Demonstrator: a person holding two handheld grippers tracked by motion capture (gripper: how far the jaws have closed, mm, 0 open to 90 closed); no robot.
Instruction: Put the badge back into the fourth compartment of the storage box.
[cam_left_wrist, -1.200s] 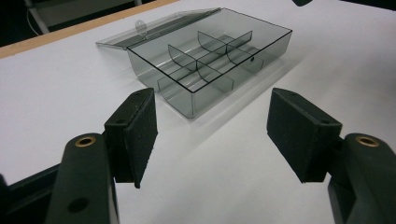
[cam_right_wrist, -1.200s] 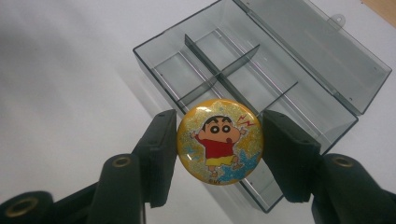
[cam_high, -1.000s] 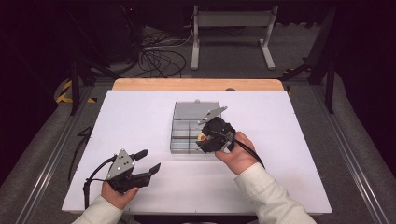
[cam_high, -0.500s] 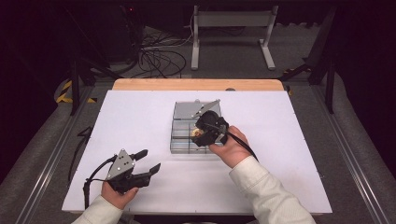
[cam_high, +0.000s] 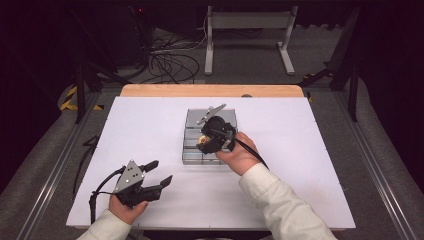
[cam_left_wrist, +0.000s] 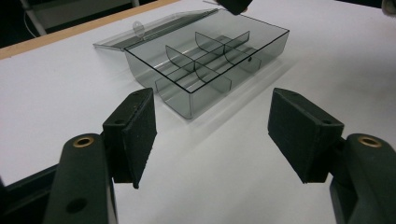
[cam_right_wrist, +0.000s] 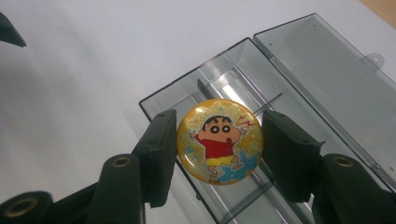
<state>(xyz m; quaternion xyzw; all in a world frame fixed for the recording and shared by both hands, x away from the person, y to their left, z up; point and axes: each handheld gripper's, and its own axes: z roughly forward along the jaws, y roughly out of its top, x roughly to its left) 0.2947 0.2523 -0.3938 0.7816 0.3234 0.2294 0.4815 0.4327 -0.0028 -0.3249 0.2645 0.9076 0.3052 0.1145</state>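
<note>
My right gripper (cam_right_wrist: 217, 133) is shut on a round yellow glittery badge (cam_right_wrist: 219, 141) with a cartoon boy on it, one pad on each side of its edge. It holds the badge above the front part of a smoky clear compartment box (cam_right_wrist: 187, 100), whose lid (cam_right_wrist: 322, 70) lies open flat behind. From above, the right gripper (cam_high: 206, 142) and the badge (cam_high: 204, 141) hover over the box (cam_high: 192, 150) at mid-table. My left gripper (cam_high: 161, 171) rests near the front left, open with nothing between its pads (cam_left_wrist: 140, 135). It faces the box (cam_left_wrist: 205, 60), whose compartments look bare.
The white tabletop (cam_high: 310, 150) has a wooden strip (cam_high: 210, 90) along its far edge. Beyond it, cables (cam_high: 170, 65) and a metal stand (cam_high: 250, 30) sit on the floor. A cable (cam_high: 100, 187) trails from the left gripper.
My right hand has carried the badge leftward and a little away from me, further over the box. The left gripper has stayed put.
</note>
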